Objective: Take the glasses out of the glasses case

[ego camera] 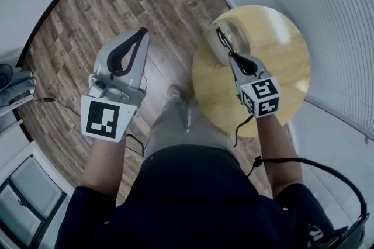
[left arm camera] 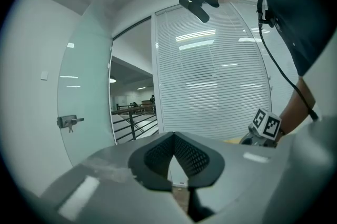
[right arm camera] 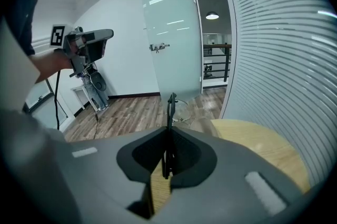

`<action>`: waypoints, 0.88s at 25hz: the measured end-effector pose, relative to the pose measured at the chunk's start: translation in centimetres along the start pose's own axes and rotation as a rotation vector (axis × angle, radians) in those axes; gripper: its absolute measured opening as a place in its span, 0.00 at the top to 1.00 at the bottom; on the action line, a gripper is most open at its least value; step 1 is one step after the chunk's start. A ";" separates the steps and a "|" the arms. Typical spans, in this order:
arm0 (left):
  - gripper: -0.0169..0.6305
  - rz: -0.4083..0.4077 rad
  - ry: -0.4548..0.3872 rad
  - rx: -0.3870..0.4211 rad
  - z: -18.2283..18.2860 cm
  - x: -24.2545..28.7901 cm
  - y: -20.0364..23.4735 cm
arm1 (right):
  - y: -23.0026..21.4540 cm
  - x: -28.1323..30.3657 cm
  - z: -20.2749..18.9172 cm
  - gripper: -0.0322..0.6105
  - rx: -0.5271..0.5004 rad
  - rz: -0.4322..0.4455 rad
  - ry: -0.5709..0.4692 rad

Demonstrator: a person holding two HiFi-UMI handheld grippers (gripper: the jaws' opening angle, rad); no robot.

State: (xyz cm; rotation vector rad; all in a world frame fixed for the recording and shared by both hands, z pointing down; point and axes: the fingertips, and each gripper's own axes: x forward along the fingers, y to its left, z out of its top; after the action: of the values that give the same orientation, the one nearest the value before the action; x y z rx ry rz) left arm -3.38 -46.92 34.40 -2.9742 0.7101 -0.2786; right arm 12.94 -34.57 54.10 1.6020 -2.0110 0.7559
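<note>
My right gripper [ego camera: 235,58] hangs over the round wooden table [ego camera: 280,55] and is shut on the thin black temple of the glasses [ego camera: 225,37]. Their clear lenses hang past the jaw tips, above the table's left edge. In the right gripper view, the black temple [right arm camera: 171,107] sticks up from between the closed pads of my right gripper [right arm camera: 168,132]. My left gripper [ego camera: 137,36] is held out over the wood floor, to the left of the table. Its jaws meet at the tips with nothing between them [left arm camera: 171,136]. No glasses case shows in any view.
A slatted blind wall [ego camera: 327,2] curves round the table's far and right sides. A frosted glass door [right arm camera: 168,28] stands beyond the table. Cables run from both grippers [ego camera: 327,172]. Wood plank floor [ego camera: 87,14] lies under the left gripper, and white furniture [ego camera: 17,195] stands at the left.
</note>
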 end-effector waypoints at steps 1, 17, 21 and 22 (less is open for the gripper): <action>0.97 -0.006 -0.012 0.016 0.7 0.0 -0.2 | -0.1 -0.6 0.4 0.90 -0.003 -0.007 -0.013; 0.97 -0.024 -0.164 0.107 10.0 -4.3 -2.6 | 0.5 -12.7 8.3 0.90 -0.045 -0.104 -0.213; 0.97 -0.022 -0.207 0.135 12.5 -5.4 -2.9 | 1.0 -15.3 9.6 0.90 -0.052 -0.128 -0.251; 0.97 -0.028 -0.223 0.147 13.2 -5.6 -3.1 | 1.0 -16.1 10.0 0.90 -0.061 -0.137 -0.263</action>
State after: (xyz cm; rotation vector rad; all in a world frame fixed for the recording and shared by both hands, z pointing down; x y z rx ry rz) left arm -4.42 -41.24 20.92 -2.8178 0.5950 0.0004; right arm 15.30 -29.42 36.03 1.8615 -2.0513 0.4487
